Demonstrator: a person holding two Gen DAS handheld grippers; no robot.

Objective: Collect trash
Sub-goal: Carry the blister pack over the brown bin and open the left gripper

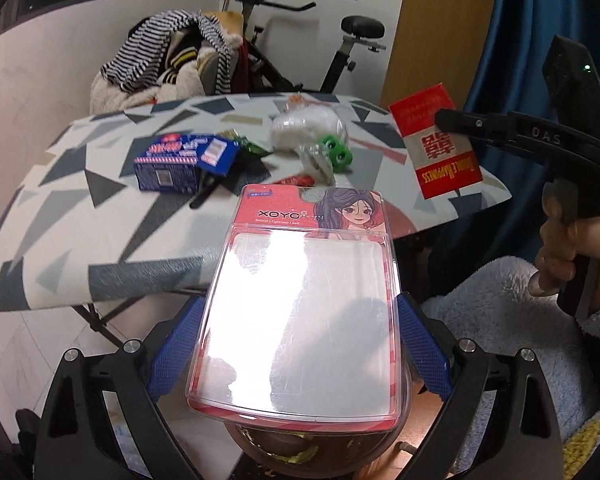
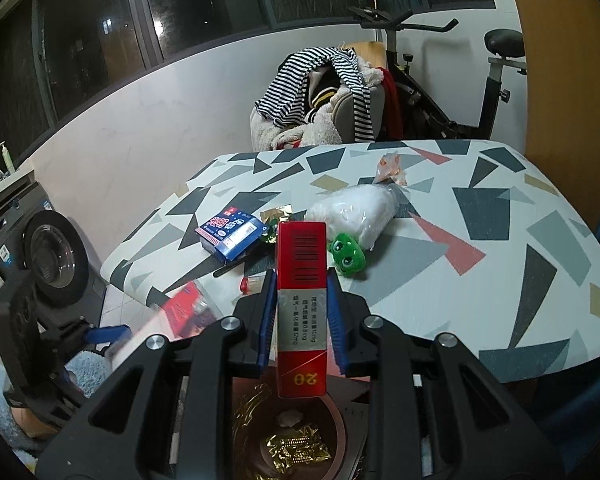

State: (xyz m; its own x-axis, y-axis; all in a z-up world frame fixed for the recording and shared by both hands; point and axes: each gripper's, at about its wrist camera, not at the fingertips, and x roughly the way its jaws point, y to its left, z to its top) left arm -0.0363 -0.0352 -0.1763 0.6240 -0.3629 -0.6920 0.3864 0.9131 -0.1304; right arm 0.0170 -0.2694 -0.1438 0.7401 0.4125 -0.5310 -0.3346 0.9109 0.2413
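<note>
From the left wrist view, the left gripper (image 1: 302,320) has its blue-padded jaws clamped on the sides of a clear plastic blister pack with a pink printed card (image 1: 300,300), held above a round brown bin (image 1: 320,448) that shows crumpled wrappers inside. Ahead stands a padded board covered in white fabric with grey, black and pink triangles (image 1: 80,232). On it lie a dark blue cardboard box (image 1: 180,164), a clear bag of white stuffing (image 1: 304,124), a small green plastic frog toy (image 1: 336,152) and scraps of wrapper. To the right, the right gripper (image 1: 444,120) pinches a red and white cigarette packet (image 1: 436,140) in the air by the board's end; a hand (image 1: 572,256) in a pale blue fluffy sleeve grips its handle. Behind the board are a chair heaped with striped clothes (image 1: 168,60), a black exercise bike (image 1: 340,40) and a blue curtain (image 1: 512,40).

From the right wrist view, the right gripper (image 2: 300,312) stands narrow, closed on the cigarette packet (image 2: 302,280), which hangs over the bin (image 2: 292,440) with gold foil in it. The patterned board (image 2: 500,240) carries the blue box (image 2: 230,236), the stuffing bag (image 2: 356,208), the frog toy (image 2: 346,256) and an orange wrapper (image 2: 390,168). At left are the left gripper (image 2: 108,334), blurred, a grey front-loading washing machine (image 2: 32,240) and dark windows (image 2: 100,20) above a white wall.
</note>
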